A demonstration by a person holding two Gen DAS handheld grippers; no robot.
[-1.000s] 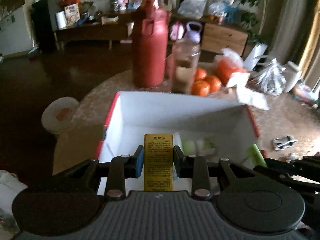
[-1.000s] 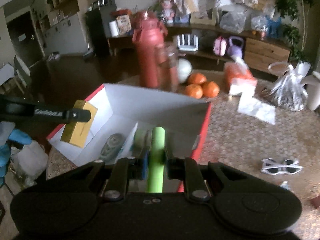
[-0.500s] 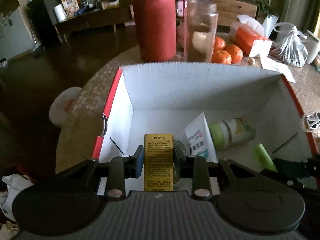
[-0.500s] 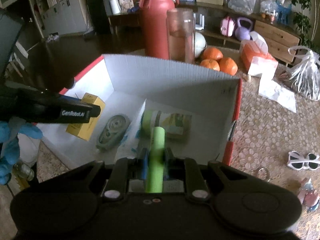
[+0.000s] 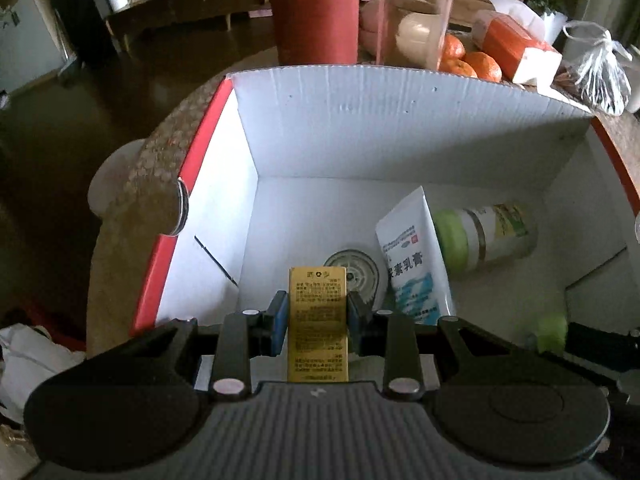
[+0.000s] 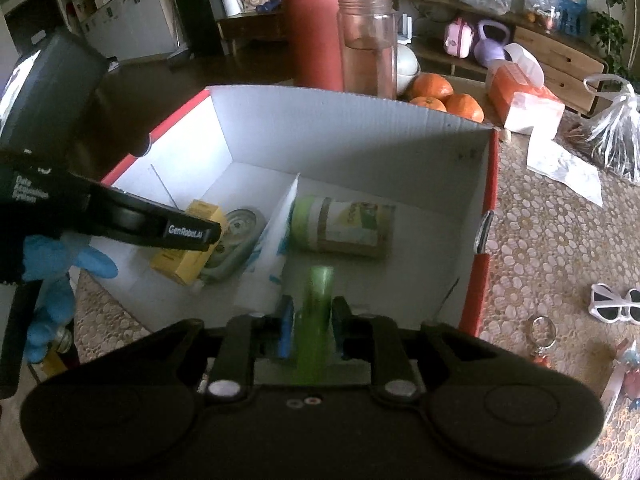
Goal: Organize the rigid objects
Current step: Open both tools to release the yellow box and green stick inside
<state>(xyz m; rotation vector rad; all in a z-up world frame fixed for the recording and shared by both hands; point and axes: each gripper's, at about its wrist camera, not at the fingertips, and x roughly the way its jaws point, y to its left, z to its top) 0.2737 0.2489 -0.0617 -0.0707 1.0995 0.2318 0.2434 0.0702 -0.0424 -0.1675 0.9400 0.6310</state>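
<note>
The white box point(image 6: 360, 136) with red outer sides stands on the patterned table point(image 6: 560, 240), its open top taking up most of both views. Inside, a jar point(image 6: 344, 224) with a green lid lies on its side toward the right wall, a white tube point(image 5: 412, 256) leans beside it, and a round tape dispenser point(image 5: 354, 274) lies near the left wall.

Both hands are lowered into the box, so this looks like the release step.

The left claw point(image 5: 318, 308) is closed on a yellow carton point(image 5: 318, 320), held low by the left wall, touching or just over the dispenser. Its long axis runs along the fingers, pointing steeply down toward the far wall.

The right claw point(image 6: 312, 326) has just been opening; the green stick point(image 6: 316, 312) sits blurred between parted jaws, apparently slipping free, long axis likewise along the fingers.

Next: open the left claw, then lift both clear.
</note>
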